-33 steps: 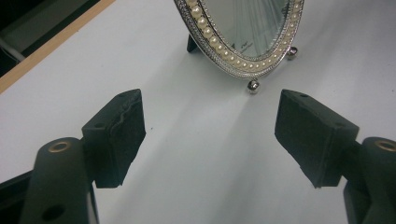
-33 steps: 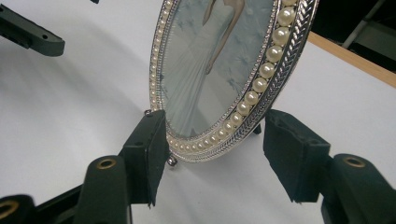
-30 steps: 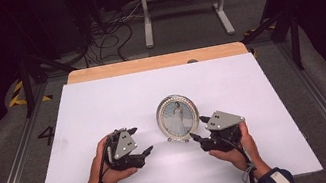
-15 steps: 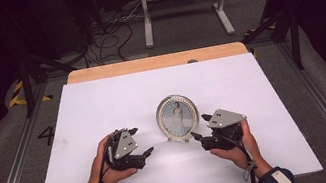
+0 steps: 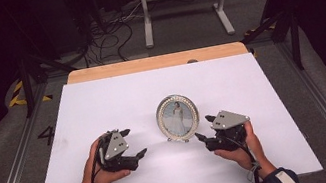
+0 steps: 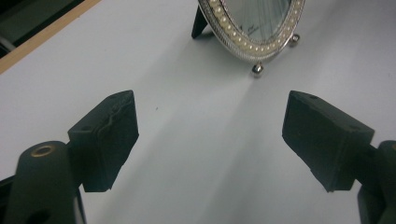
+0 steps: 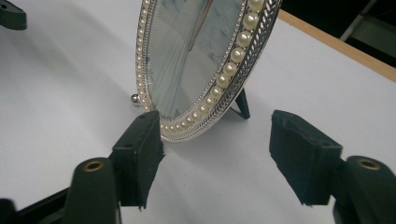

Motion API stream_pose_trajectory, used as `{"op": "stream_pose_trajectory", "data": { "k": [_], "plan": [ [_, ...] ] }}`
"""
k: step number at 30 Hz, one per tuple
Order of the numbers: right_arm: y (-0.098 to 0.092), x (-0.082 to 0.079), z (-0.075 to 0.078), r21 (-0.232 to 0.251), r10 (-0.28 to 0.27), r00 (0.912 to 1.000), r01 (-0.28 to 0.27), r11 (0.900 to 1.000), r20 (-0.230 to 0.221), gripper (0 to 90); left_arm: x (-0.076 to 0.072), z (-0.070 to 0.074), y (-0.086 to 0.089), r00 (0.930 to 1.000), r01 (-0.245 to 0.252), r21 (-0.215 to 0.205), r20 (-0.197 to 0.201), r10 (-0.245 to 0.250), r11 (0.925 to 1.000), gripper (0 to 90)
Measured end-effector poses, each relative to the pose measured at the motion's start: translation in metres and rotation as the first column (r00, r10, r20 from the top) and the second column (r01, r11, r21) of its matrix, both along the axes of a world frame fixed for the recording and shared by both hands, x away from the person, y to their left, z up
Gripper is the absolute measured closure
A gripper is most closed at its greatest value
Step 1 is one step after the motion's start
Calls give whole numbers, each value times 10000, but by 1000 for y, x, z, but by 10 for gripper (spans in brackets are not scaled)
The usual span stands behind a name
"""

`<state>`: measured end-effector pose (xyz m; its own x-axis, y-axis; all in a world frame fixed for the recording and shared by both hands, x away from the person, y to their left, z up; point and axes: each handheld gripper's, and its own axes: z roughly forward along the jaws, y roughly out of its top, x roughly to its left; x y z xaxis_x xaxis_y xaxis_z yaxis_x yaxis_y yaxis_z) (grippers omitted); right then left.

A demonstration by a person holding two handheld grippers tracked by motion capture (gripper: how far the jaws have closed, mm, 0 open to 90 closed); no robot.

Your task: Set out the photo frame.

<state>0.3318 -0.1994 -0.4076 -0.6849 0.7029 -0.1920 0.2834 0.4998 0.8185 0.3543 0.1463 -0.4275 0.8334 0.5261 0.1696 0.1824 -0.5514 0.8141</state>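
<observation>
Pearl-rimmed oval frame (image 5: 178, 118) stands upright between both spread, empty tools — right tool (image 5: 201, 129) nearer, left tool (image 5: 133, 142) farther.

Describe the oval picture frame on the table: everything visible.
The oval silver picture frame with a pearl-bead rim stands upright near the middle of the white table top, leaning back slightly on a dark rear strut and small ball feet. Behind its glass is a pale picture of a standing figure. It looks like metal with a braided outer edge. Nothing grips it; the open right gripper sits just before its lower edge.
</observation>
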Motion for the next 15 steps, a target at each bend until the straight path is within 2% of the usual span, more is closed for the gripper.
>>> {"op": "stream_pose_trajectory", "data": {
  "k": [3, 7, 9, 12, 13, 14, 15],
  "plan": [
    [3, 0, -1, -11, -15, 10000, 15, 10000, 84, 432, 11, -1, -15, 9998, 121, -110, -136, -122, 9999, 183],
    [5, -2, 0, 132, -96, 9993, 91, 9999, 364, 615, 26, 0, -41, 9977, 365, -629, -548, -400, 9973, 191],
    [3, 0, 1, 287, -149, 9993, 139, 9995, 354, 687, 33, -1, -51, 9959, 481, -653, -728, -529, 9967, 196],
    [2, 2, -1, 339, -254, 9992, 244, 9991, 305, 724, 38, -4, -59, 9949, 425, -488, -898, -468, 9979, 195],
    [2, 3, -1, 287, -387, 9987, 377, 9989, 342, 753, 41, -8, -64, 9921, 483, -381, -1140, -523, 9981, 190],
    [2, 3, -2, 290, -444, 9984, 434, 9986, 360, 762, 41, -8, -64, 9921, 483, -381, -1140, -523, 9981, 187],
    [1, 5, -2, 354, -492, 9982, 480, 9982, 345, 770, 43, -10, -66, 9897, 514, -434, -1317, -567, 9977, 187]
  ]
}}
